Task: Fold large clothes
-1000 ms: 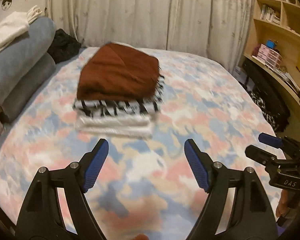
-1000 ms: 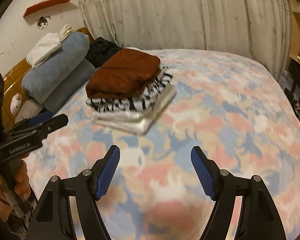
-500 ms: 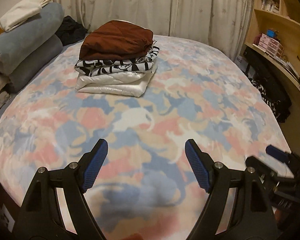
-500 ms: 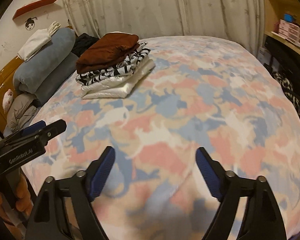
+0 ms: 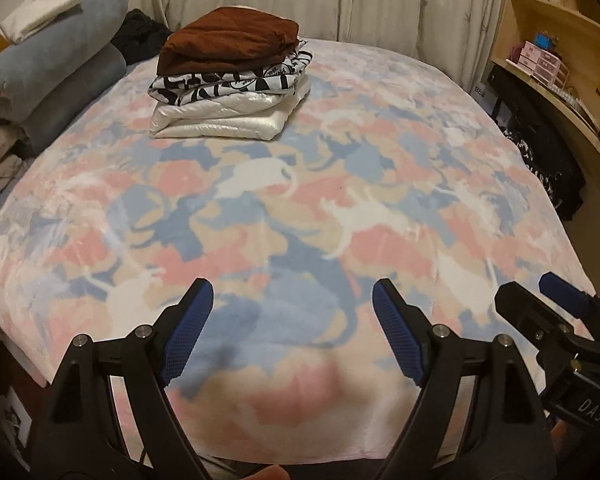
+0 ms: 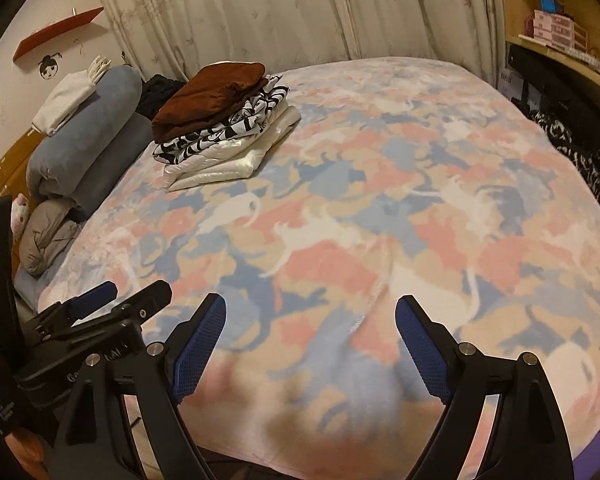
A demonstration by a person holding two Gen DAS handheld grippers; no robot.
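Note:
A stack of folded clothes lies at the far left of the bed: a brown garment on top, a black-and-white patterned one under it, white ones at the bottom. The bed's pastel cat-print blanket fills both views. My left gripper hangs open over the near edge of the bed, nothing between its blue pads. My right gripper stands open beside it on the right, also empty. Both are far from the stack.
Rolled blue and grey bedding with a white cloth on top lines the left side, a black garment behind it. Wooden shelves and a dark patterned item stand at the right. A curtain hangs behind the bed.
Both grippers have drawn back from the stack to the near edge of the bed and sunk a little. The right jaws have widened slightly. The stack has not moved.

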